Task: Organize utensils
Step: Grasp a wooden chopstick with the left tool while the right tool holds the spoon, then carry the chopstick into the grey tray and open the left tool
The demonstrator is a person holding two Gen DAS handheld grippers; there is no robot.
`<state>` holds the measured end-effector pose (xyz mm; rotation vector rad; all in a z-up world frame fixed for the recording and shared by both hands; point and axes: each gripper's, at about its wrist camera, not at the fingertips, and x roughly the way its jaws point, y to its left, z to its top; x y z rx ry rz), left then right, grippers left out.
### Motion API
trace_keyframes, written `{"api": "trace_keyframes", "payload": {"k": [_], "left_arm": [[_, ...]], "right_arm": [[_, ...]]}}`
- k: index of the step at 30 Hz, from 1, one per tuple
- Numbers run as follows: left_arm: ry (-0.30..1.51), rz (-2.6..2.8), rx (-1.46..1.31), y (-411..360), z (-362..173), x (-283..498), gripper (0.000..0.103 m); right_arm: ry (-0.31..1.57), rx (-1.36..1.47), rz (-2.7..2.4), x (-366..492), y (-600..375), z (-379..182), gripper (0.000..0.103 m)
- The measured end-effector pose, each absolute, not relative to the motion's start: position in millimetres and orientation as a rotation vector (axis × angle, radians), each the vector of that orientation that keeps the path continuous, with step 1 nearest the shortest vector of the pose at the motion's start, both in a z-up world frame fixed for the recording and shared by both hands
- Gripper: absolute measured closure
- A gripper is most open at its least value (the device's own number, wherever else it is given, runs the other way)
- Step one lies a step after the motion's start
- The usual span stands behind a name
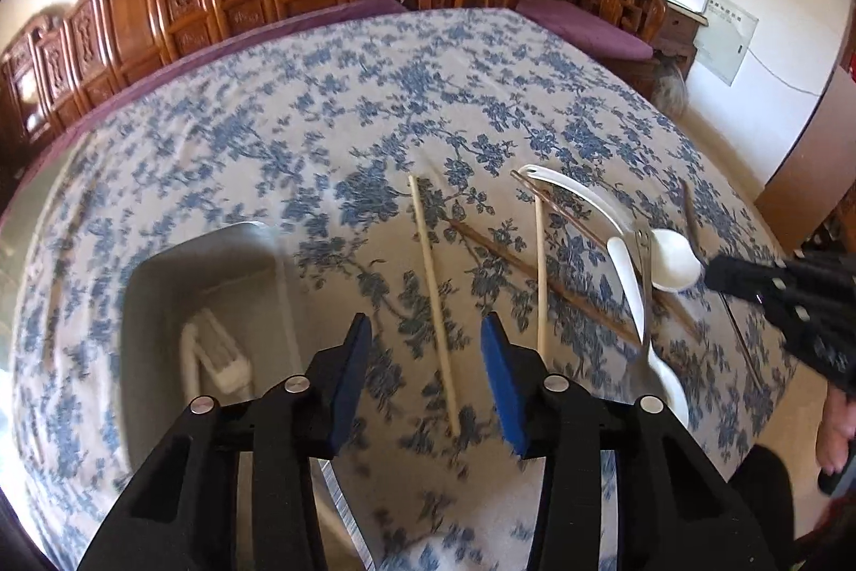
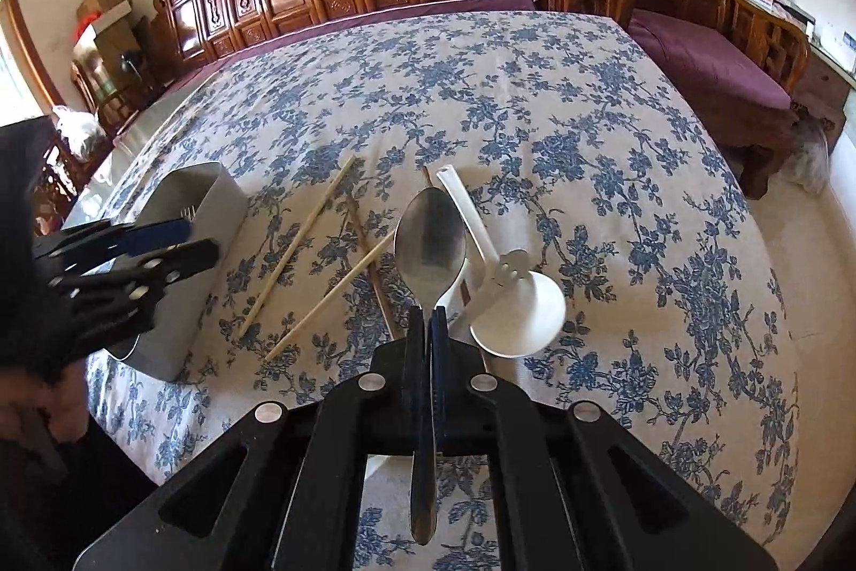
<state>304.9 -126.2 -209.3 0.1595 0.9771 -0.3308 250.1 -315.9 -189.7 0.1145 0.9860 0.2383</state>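
Observation:
My right gripper [image 2: 427, 310] is shut on a metal spoon [image 2: 429, 244], bowl pointing forward, above the table. Below it lie two white spoons [image 2: 521, 319], a metal fork handle [image 2: 503, 274], pale chopsticks [image 2: 297, 247] and dark chopsticks [image 2: 369, 258]. My left gripper [image 1: 425, 335] is open and empty, above a pale chopstick [image 1: 433, 298] and just right of the metal utensil holder [image 1: 214, 298]. The holder also shows in the right wrist view [image 2: 182, 244], with fork tines inside. The right gripper shows in the left wrist view [image 1: 786, 287] beside a white spoon [image 1: 674, 258].
The table is covered by a blue floral cloth [image 2: 535, 100]. A white item [image 1: 219, 351] lies inside the holder. Carved wooden benches with purple cushions [image 2: 706, 52] stand behind the table. The table's right edge is near the floor [image 2: 824, 250].

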Motion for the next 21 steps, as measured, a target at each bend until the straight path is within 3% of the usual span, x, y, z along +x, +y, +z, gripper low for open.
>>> {"api": "trace_keyframes", "payload": {"k": [10,21], "left_arm": [[1.103,-0.282,0.194,-150.7,-256.4,341.7,0.082],[1.141,-0.275,0.191,-149.3,-262.9,346.1,0.099]], "right_arm": [[0.991,0.154,0.25,251.5,-327.0,-194.7,0.099],[0.985,0.152,0.285,250.4,-317.6,-191.9,0.099]]}}
